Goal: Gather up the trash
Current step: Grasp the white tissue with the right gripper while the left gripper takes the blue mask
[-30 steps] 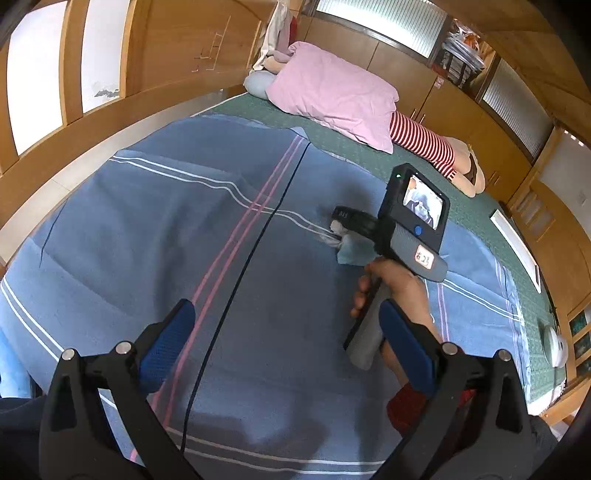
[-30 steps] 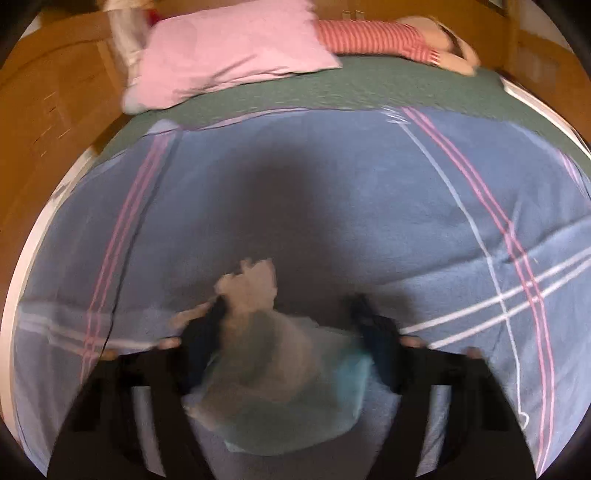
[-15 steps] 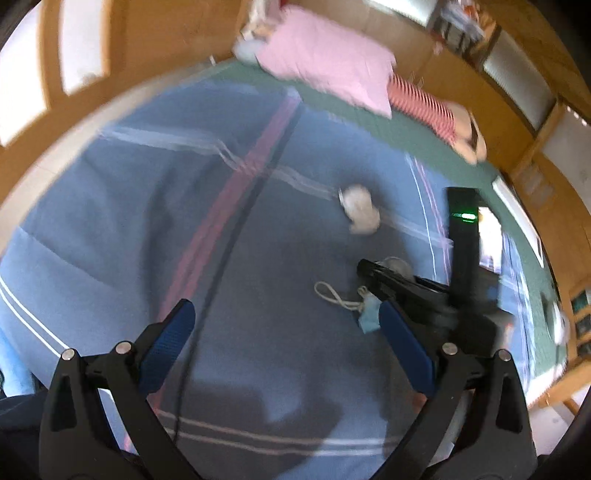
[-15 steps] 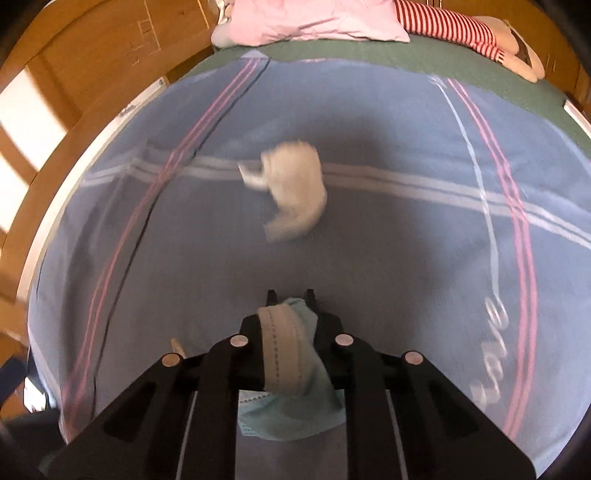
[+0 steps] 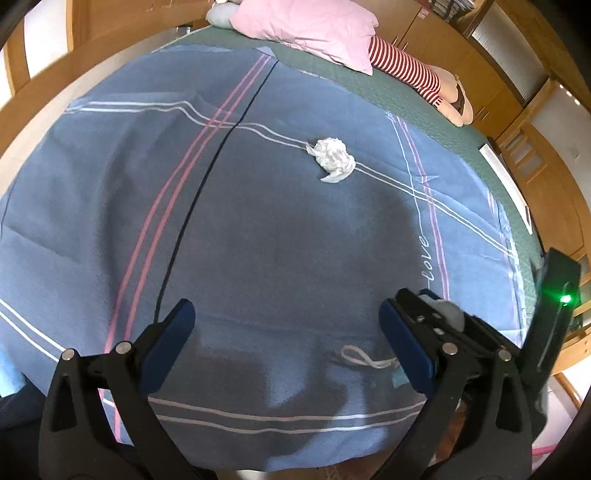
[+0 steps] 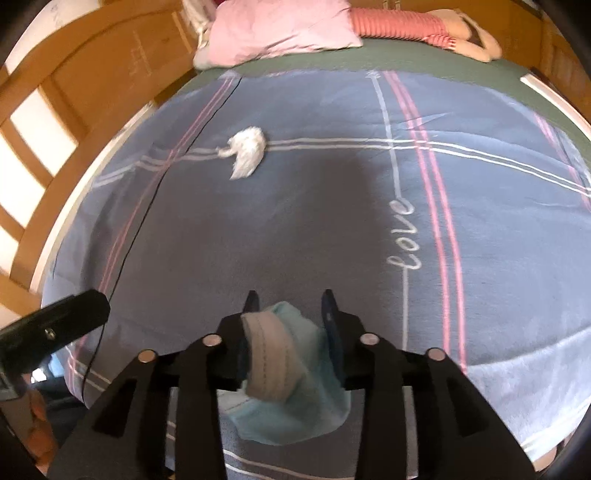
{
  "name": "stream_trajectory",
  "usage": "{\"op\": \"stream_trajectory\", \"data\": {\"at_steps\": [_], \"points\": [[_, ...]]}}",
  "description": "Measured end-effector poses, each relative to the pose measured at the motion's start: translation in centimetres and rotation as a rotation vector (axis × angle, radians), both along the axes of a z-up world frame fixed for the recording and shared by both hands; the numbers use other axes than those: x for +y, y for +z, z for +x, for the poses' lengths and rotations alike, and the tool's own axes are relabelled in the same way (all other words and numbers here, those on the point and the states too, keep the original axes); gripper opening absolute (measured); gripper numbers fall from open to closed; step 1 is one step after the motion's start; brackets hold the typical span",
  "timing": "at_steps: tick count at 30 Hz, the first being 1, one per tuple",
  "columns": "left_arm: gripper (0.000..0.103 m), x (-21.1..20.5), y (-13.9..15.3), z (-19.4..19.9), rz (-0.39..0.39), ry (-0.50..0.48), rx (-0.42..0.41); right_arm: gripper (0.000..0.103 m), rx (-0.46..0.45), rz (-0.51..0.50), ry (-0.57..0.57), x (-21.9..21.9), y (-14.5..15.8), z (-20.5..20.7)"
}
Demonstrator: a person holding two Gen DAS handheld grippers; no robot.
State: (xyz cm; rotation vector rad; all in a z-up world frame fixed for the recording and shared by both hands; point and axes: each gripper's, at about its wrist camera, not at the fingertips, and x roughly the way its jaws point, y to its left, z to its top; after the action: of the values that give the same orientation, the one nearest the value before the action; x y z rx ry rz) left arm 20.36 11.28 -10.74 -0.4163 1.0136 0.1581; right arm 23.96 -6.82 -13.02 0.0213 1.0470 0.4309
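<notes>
A crumpled white tissue (image 5: 333, 158) lies on the blue blanket (image 5: 258, 240) where white stripes cross; the right wrist view shows the tissue (image 6: 246, 151) too. A light blue face mask (image 6: 291, 365) hangs between the jaws of my right gripper (image 6: 289, 295), which are opening and stand visibly apart above the blanket's near edge. The mask's white ear loop (image 5: 364, 359) dangles low in the left wrist view. My left gripper (image 5: 284, 332) is open with nothing in it, close beside the right one and well short of the tissue.
A pink pillow (image 5: 310, 26) and a doll in red-striped clothes (image 5: 410, 70) lie at the bed's head on the green sheet. Wooden panels (image 6: 110, 74) run along the left side. The blanket's near edge (image 5: 258, 461) is just below both grippers.
My right gripper closed on the mask, carried it away from the tissue to the blanket's near edge, and its jaws have parted again. The tissue stays put. The left gripper dipped slightly.
</notes>
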Motion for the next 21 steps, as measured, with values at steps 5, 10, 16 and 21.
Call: {"op": "stream_trajectory", "data": {"at_steps": [5,10,16,21], "points": [[0.099,-0.2,0.2,-0.1,0.018,-0.009,-0.003,0.041,-0.017,0.03,-0.054,-1.1,0.6,0.1],[0.099,-0.1,0.3,-0.4,0.02,-0.011,-0.003,0.047,-0.02,0.062,-0.095,-1.9,0.9,0.3],[0.099,-0.1,0.3,-0.5,0.026,-0.016,-0.004,0.052,-0.013,0.132,-0.163,-3.3,1.4,0.5],[0.099,0.6,0.4,-0.8,0.016,0.01,-0.02,0.052,0.028,0.085,-0.214,-4.2,1.0,0.5]]}}
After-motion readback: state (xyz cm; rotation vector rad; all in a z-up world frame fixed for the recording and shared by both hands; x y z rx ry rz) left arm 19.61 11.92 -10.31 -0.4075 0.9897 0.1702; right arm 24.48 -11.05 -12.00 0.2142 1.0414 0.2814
